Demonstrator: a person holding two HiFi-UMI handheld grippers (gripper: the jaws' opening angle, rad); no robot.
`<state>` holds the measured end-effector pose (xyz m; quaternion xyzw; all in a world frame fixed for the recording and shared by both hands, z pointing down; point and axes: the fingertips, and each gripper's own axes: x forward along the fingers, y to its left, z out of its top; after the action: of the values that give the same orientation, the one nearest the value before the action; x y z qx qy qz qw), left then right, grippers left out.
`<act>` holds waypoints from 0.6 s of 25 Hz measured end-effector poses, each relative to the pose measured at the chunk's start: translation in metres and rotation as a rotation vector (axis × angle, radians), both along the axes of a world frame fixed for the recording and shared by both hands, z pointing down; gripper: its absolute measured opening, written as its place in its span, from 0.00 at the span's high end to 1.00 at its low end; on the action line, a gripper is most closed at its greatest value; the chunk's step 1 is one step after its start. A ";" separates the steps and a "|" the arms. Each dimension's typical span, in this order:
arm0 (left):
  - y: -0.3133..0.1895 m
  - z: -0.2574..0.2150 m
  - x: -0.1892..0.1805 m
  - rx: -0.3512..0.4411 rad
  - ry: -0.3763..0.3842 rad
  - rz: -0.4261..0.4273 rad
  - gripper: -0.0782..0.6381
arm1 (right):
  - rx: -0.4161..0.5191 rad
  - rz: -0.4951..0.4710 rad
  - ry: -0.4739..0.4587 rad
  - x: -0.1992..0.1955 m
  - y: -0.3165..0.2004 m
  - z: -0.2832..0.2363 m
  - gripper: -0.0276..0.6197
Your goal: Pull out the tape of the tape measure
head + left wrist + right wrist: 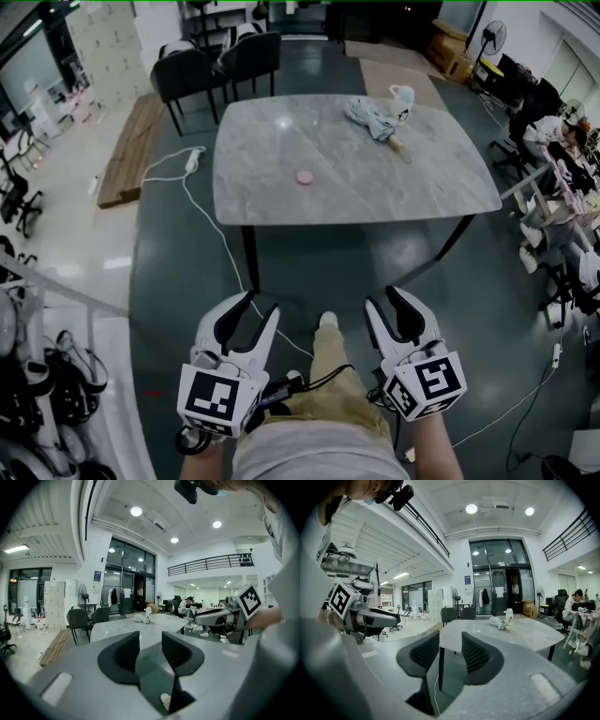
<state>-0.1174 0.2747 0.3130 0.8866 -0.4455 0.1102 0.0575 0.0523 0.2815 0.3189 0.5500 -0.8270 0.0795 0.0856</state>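
Kim: Nearest the lens, at the bottom of the head view, what were the grippers doing?

Lee: Left gripper (pixel 248 314) at lower left and right gripper (pixel 389 305) at lower right were both held out over the floor, either side of the person's legs. Each had its jaws partly apart, with a clear gap between the pads and nothing in it. Both gripper views showed only the room through that gap.

Kim: And the tape measure?

Lee: I took the small pink disc for the tape measure (pixel 304 176). It lay alone near the middle of the grey table (pixel 272 202), in the upper half of the frame, well apart from both grippers. A crumpled cloth (pixel 370 117) and a white bottle (pixel 402 97) sat toward the table's upper right corner.

Kim: So how far along was it?

Lee: Nothing done yet, by my reading. No tape showed outside the case. Everything was left: step up to the table, steady the case with one gripper, pinch the tape's end with the other, and draw it out.
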 end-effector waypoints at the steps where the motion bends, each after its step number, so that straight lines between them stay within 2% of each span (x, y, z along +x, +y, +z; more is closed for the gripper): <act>1: -0.001 0.001 0.001 0.008 0.004 0.007 0.68 | 0.000 -0.002 0.001 0.000 -0.002 0.000 0.73; 7: -0.017 0.001 0.003 0.017 0.015 0.009 0.68 | -0.003 -0.015 -0.007 0.000 -0.018 0.007 0.73; 15: -0.062 0.007 0.009 -0.010 0.002 -0.027 0.67 | -0.015 -0.041 -0.014 0.009 -0.064 0.014 0.73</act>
<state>-0.1081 0.2130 0.3202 0.8802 -0.4569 0.1109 0.0638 0.0616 0.2170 0.3329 0.5315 -0.8382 0.0877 0.0854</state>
